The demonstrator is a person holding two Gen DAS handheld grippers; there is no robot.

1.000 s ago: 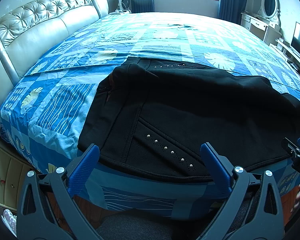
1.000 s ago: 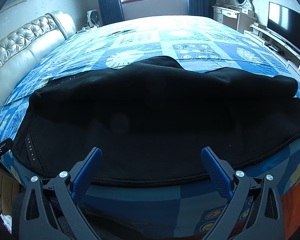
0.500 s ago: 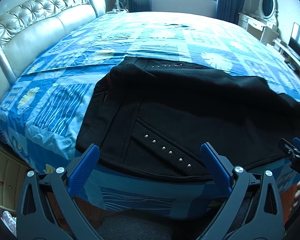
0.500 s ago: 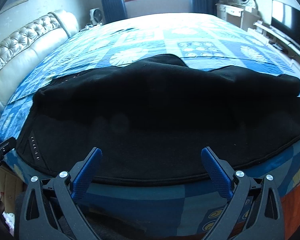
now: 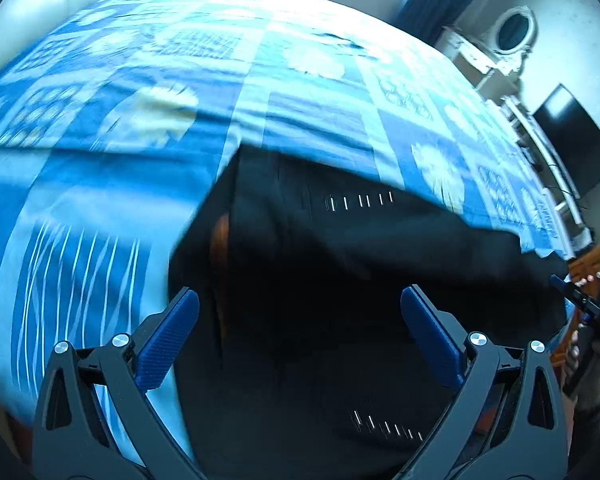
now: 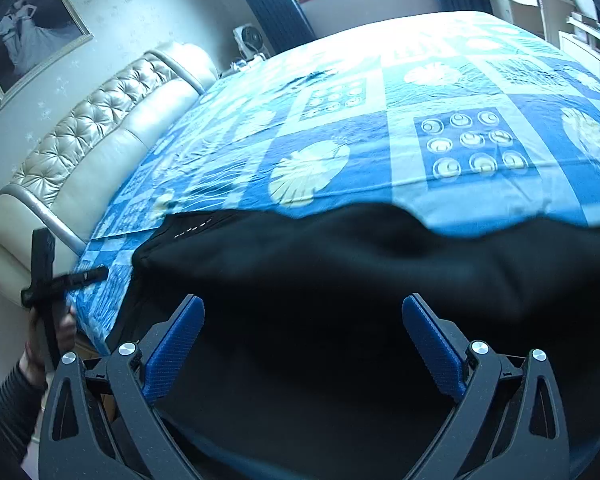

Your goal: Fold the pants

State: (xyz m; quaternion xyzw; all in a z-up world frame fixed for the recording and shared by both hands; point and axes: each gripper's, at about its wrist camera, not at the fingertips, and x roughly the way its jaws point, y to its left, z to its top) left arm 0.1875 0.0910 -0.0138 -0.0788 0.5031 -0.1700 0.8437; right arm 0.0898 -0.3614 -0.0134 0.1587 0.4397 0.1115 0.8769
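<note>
Black pants [image 5: 340,280] lie folded lengthwise across the near edge of the bed, their waist with rows of small studs at the left end. My left gripper [image 5: 300,336] hangs open right over the waist part, blue pads wide apart, nothing between them. In the right wrist view the pants [image 6: 340,280] fill the lower half. My right gripper [image 6: 302,340] is open above the leg part, holding nothing. The left gripper's body [image 6: 48,280] and a hand show at that view's left edge.
The bed [image 6: 420,128] carries a blue patterned cover. A tufted cream headboard [image 6: 100,132] runs along the left. A dresser with an oval mirror [image 5: 512,36] and a dark television [image 5: 572,136] stand to the right. The other gripper [image 5: 588,312] shows at the right edge.
Both grippers have moved forward and down over the pants, which now fill the space between the pads. The left view has swung right and is motion-blurred. Both stay open.
</note>
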